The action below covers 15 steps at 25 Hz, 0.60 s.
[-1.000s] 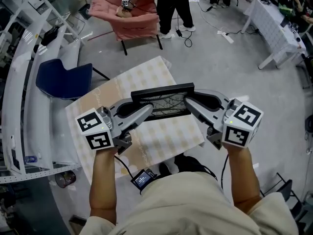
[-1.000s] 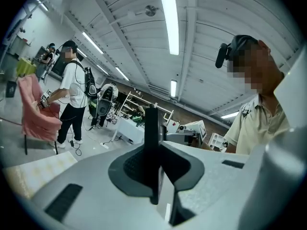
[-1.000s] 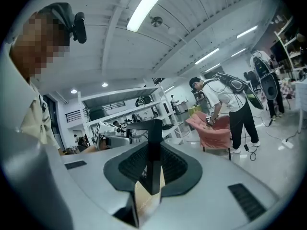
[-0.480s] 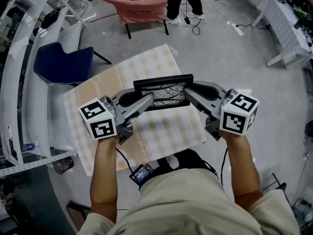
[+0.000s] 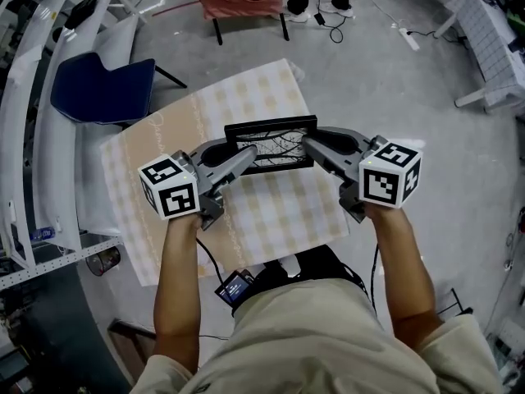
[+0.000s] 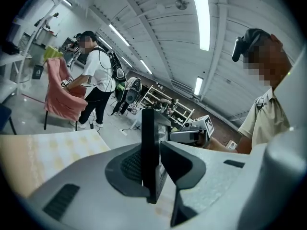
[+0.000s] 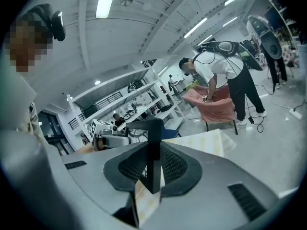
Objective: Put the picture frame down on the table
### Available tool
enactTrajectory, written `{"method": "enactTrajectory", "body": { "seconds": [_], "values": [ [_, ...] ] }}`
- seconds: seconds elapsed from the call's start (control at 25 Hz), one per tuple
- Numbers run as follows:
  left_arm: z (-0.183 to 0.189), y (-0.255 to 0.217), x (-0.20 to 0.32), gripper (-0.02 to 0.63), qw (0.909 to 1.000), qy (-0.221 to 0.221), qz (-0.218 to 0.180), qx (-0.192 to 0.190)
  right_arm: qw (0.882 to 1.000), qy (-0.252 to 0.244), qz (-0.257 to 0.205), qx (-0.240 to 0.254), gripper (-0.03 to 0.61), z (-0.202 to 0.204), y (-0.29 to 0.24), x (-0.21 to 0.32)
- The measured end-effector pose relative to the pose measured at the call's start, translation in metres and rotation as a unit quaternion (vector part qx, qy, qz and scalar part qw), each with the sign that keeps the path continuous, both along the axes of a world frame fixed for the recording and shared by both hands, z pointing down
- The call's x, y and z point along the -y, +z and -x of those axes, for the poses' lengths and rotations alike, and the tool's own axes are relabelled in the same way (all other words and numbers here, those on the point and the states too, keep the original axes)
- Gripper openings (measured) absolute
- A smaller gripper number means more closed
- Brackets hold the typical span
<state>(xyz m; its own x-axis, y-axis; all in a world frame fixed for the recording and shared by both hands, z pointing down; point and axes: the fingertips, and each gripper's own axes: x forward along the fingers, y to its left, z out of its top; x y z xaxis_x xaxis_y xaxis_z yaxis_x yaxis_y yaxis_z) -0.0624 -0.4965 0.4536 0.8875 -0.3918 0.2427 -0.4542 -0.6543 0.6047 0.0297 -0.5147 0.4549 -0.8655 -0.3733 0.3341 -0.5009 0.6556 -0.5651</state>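
Two claws around picture frame [image 5: 275, 148]: right claw [image 5: 308, 144] clenched, left claw [image 5: 250, 151] just loosening, gap evident only in left gripper view.

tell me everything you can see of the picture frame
The picture frame is a slim black rectangle round a pale sheet with dark branching lines. It is upright, long edge down, over the checked tablecloth. The right tongs clamp its right end; the left tongs, jaws just opening, bracket its left end.

Bright, even light pours from ceiling strip lights [image 6: 200, 13], glaring white; shadows on the floor [image 5: 394, 80] faint. Both gripper views bulge fisheye, black at corners, foreground soft.
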Motion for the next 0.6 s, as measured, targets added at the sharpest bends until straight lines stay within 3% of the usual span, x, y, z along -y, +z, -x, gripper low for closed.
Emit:
{"method": "enactTrajectory", "body": {
  "seconds": [0.6],
  "values": [
    [0.007,0.077,0.031,0.077,0.9979,-0.021,0.062,0.001,0.998,-0.015,0.058,-0.019,0.069,0.006,0.075,0.034]
  ]
}}
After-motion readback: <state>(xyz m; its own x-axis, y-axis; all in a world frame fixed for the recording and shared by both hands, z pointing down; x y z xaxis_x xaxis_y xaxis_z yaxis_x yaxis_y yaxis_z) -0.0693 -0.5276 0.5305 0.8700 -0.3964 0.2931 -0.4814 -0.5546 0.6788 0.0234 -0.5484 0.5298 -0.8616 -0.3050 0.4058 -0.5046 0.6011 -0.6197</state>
